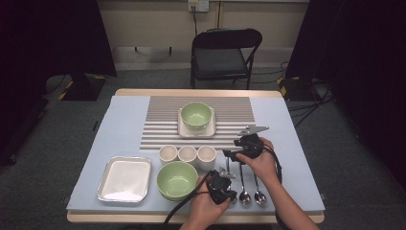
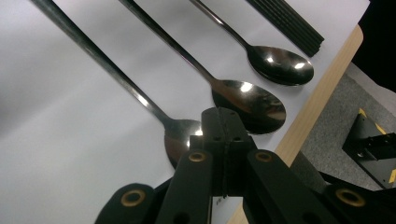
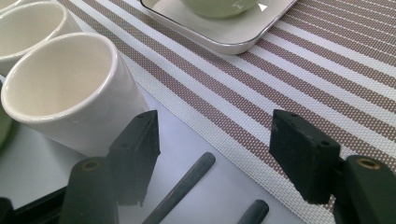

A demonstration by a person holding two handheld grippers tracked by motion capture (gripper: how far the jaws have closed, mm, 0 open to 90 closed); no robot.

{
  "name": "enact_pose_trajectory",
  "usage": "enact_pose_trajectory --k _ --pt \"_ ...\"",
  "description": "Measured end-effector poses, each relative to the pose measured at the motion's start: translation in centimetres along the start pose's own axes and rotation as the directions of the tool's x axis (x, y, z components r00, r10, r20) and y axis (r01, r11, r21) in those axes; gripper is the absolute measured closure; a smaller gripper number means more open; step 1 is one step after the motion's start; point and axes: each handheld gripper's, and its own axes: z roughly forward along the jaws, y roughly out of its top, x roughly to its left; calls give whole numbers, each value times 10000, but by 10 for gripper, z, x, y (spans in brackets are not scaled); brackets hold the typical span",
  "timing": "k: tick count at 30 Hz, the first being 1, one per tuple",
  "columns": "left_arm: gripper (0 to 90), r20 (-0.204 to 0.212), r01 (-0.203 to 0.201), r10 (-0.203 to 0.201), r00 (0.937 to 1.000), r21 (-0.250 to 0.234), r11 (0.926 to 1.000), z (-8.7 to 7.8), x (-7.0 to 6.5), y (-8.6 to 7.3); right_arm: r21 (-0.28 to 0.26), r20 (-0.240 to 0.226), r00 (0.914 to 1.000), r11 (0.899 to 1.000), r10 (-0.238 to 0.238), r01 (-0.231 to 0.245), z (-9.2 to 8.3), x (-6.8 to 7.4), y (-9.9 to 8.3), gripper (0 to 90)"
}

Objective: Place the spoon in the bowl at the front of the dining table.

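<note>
Three steel spoons (image 1: 244, 188) lie side by side near the table's front edge, bowls toward the person. In the left gripper view the spoon bowls (image 2: 252, 105) shine on the pale mat. My left gripper (image 1: 230, 194) (image 2: 222, 122) is shut, with its tips over the bowl of the leftmost spoon (image 2: 180, 135) and nothing between them. My right gripper (image 1: 233, 157) (image 3: 215, 140) stands open above the far ends of the spoon handles (image 3: 187, 179), beside a white cup (image 3: 70, 88).
Three white cups (image 1: 187, 154) stand in a row ahead of a green bowl (image 1: 177, 179). A metal tray (image 1: 124, 179) lies at the front left. Another green bowl (image 1: 196, 115) sits on a white square plate (image 3: 224, 39) on the striped placemat (image 1: 163, 120).
</note>
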Motion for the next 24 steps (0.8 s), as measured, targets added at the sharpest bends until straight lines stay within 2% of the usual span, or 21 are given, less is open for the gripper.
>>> enact_pose_trajectory --k 14,18,24 --pt "900 -43 -28 27 10000 -41 10000 1 -1 -4 -1 -58 10000 10000 1 -1 1 3 -2 329" --pt "900 -93 -6 6 10000 89 10000 2 -1 -6 12 -62 10000 10000 12 -12 2 3 -4 329" --pt "900 -89 -15 15 10000 -14 10000 4 -1 -7 12 -61 10000 10000 55 -55 2 3 -5 329"
